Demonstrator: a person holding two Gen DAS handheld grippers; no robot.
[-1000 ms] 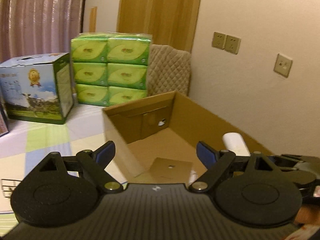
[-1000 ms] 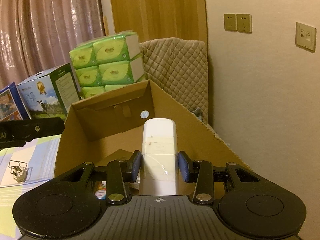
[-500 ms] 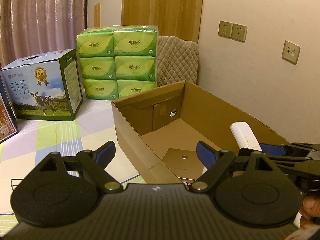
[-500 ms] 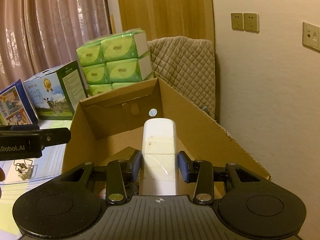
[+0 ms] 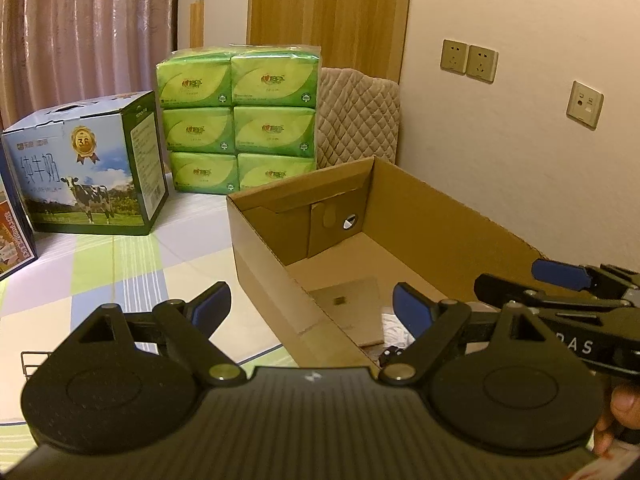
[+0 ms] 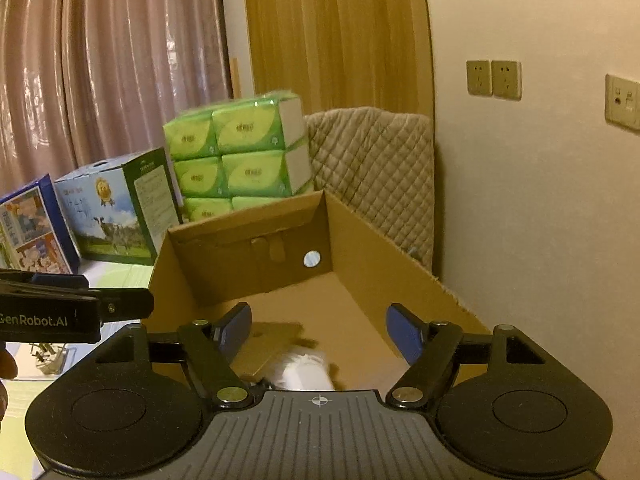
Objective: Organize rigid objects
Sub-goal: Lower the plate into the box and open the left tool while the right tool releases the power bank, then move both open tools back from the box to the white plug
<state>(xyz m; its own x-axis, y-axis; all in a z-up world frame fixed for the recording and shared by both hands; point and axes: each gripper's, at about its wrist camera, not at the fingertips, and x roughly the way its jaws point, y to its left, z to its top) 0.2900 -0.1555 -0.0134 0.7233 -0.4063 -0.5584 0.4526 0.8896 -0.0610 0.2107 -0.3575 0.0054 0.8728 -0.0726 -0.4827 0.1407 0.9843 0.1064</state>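
An open cardboard box [image 5: 436, 216] [image 6: 384, 264] stands on the checked surface by the wall. My right gripper [image 6: 319, 334] is open above the near end of the box. A white oblong object [image 6: 304, 372], blurred, is below it inside the box. In the left wrist view the right gripper [image 5: 552, 284] shows at the right over the box. My left gripper [image 5: 308, 306] is open and empty over the box's near left wall. A flat card piece [image 5: 352, 304] lies on the box floor.
A stack of green tissue packs [image 5: 236, 120] and a milk carton box [image 5: 84, 172] stand behind the cardboard box. A quilted cushion [image 5: 356, 120] leans on the wall. A small wire object [image 6: 48, 356] lies on the surface at left.
My right gripper opened and let go of the white object, which dropped into the box. Both grippers rose and pulled back a little.
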